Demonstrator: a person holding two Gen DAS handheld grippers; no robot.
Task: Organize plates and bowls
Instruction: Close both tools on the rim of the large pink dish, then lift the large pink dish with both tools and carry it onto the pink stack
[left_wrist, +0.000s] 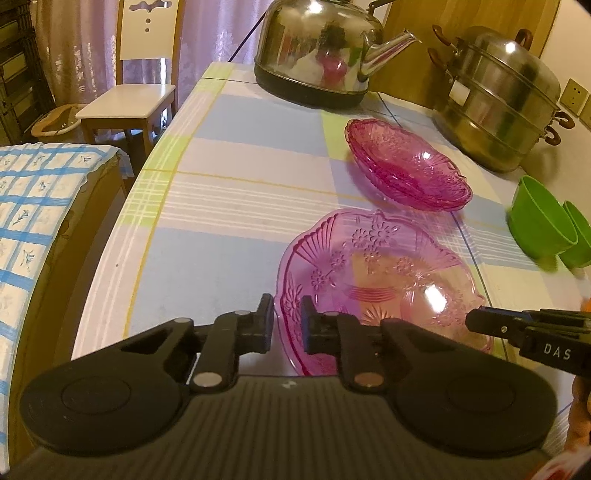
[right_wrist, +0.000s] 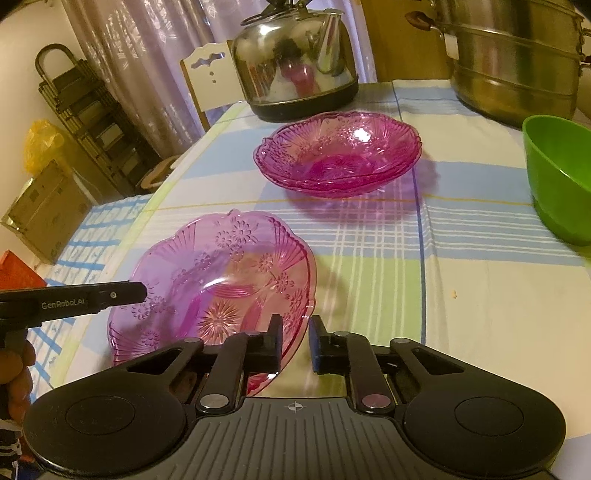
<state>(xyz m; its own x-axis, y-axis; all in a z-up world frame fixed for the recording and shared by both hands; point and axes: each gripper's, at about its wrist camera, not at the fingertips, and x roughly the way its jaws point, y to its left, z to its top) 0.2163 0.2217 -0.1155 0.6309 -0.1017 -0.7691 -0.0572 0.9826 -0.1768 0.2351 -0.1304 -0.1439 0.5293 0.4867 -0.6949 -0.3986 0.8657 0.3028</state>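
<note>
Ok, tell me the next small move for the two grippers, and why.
Probably close both grippers on the single pink glass plate. Its rim sits between the open fingers of the left gripper and the right gripper, neither gripping yet. The stack of matching pink plates waits behind it.

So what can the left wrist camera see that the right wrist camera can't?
Only the left wrist view shows a white chair seat, a second green bowl behind the first, and a wall socket.

Only the right wrist view shows a dark folding rack, a yellow bag and a cardboard box.

Both show the near pink plate, the pink plate stack, the kettle, the steamer pot and the checked tablecloth. Each tool also appears in the other's view: left tool, right tool.
</note>
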